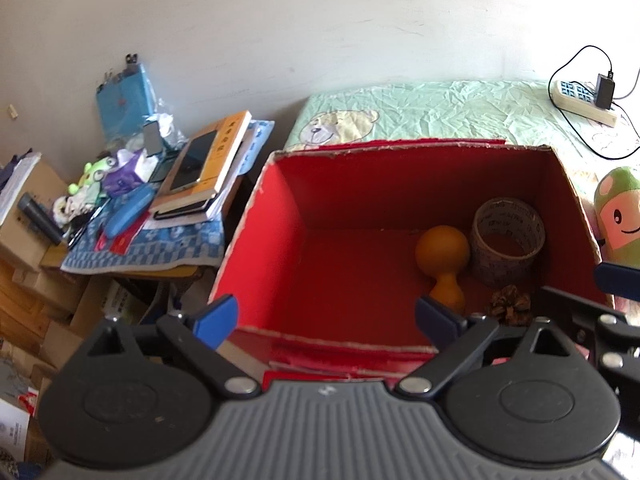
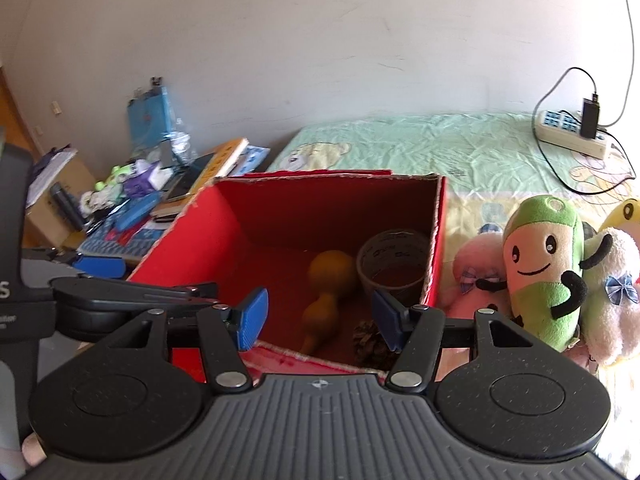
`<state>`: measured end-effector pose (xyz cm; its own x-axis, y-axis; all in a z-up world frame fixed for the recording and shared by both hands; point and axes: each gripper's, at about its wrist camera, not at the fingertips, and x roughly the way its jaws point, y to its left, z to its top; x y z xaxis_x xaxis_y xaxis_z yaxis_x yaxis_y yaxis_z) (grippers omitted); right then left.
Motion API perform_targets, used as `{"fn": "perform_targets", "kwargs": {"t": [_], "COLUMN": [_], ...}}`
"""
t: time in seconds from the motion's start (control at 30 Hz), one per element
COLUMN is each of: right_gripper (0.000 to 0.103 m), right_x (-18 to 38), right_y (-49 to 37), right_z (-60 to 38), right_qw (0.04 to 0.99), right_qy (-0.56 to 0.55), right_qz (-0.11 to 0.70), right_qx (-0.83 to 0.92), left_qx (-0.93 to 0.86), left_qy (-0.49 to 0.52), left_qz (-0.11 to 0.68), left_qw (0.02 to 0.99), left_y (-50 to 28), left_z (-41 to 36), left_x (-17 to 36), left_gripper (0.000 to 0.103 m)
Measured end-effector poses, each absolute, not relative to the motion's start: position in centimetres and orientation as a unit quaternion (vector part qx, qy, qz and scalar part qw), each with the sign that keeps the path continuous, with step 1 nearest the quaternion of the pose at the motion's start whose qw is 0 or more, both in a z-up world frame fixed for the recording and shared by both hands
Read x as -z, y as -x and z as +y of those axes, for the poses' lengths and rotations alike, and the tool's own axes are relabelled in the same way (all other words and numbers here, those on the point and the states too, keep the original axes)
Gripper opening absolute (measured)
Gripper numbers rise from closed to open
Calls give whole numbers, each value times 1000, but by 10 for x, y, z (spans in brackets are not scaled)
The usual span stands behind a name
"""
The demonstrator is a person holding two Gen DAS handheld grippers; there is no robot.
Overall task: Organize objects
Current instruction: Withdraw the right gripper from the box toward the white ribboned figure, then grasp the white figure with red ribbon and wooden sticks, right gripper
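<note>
Next grab likely plush pea pod (image 2: 544, 268), beside red cardboard box (image 1: 256, 240) on bed: approach from above, pinch soft midbody
Box: torn rim, holds tape roll (image 1: 507, 240), smooth orange gourd (image 1: 442, 260), scaly pine cone (image 1: 510, 305)
Left gripper (image 1: 326, 316), right gripper (image 2: 316, 318): fingers spread, empty

box (image 1: 256, 240): matt red cardboard, ragged rim | gourd (image 1: 440, 256): smooth | bedsheet (image 1: 440, 112): wrinkled cloth | toy (image 2: 540, 268): plush

Red box (image 1: 280, 208), orange gourd (image 1: 440, 256)
</note>
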<state>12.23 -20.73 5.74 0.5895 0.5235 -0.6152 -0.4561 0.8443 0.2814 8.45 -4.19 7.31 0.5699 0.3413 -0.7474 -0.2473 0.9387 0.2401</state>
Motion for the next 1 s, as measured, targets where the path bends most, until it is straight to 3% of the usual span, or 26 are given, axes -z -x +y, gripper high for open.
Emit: {"fn": "perform_targets", "kwargs": {"t": [0.5,0.6,0.73,1.0], "right_gripper": [60,59,48,44], "right_x": [-38,-27,-11,4], "right_y": [-103,-101,-107,-113], "right_z": [-207,-203,-198,-189], "right_qw": [844,831,807,778], "right_qy": [-49,-51,-71,-108], "right_qz": [388,406,444,489], "right_qx": [-368,-376,-382,-379], "left_qx": [-198,-191,-153,-41], "left_qy": [-19,-15,-2,29], "left_qz": [459,459,455,462], "left_qw": [866,868,877,885], "left_y": [-44,-32,-13,7], "left_z": [-36,-31,-25,-26], "left_x": [-58,-50,-37,-11], "left_gripper": [97,97,97,77]}}
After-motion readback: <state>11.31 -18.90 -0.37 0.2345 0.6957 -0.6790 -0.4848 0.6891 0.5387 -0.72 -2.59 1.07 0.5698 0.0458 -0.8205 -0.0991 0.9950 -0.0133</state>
